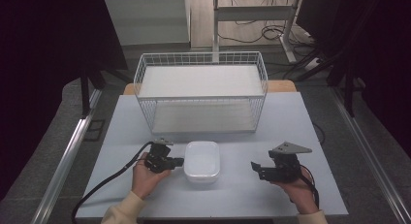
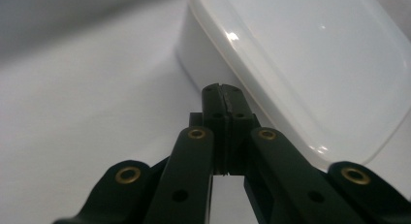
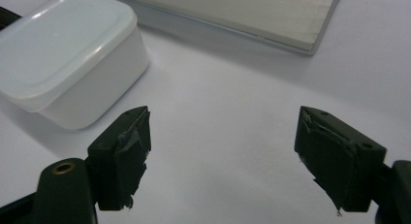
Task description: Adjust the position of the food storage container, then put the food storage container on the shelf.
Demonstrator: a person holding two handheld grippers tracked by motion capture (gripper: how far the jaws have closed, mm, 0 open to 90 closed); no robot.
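A white lidded plastic container (image 1: 202, 162) sits near the front middle of the pale table (image 1: 252, 195). My left gripper (image 1: 179, 161) rests just left of it, jaws pressed together with nothing between them, tips close to the container's side wall (image 2: 194, 64). In the left gripper view the shut gripper (image 2: 223, 90) points at the container (image 2: 310, 54). My right gripper (image 1: 253, 167) is held to the right of the container, apart from it, jaws spread wide. In the right gripper view the open gripper (image 3: 223, 136) frames bare table, with the container (image 3: 68, 54) at upper left.
A white wire basket (image 1: 201, 90) with two shelves stands at the back middle of the table. Its wooden base board (image 3: 271, 15) shows at the top of the right gripper view. A black cable (image 1: 104, 183) trails from the left gripper off the front left.
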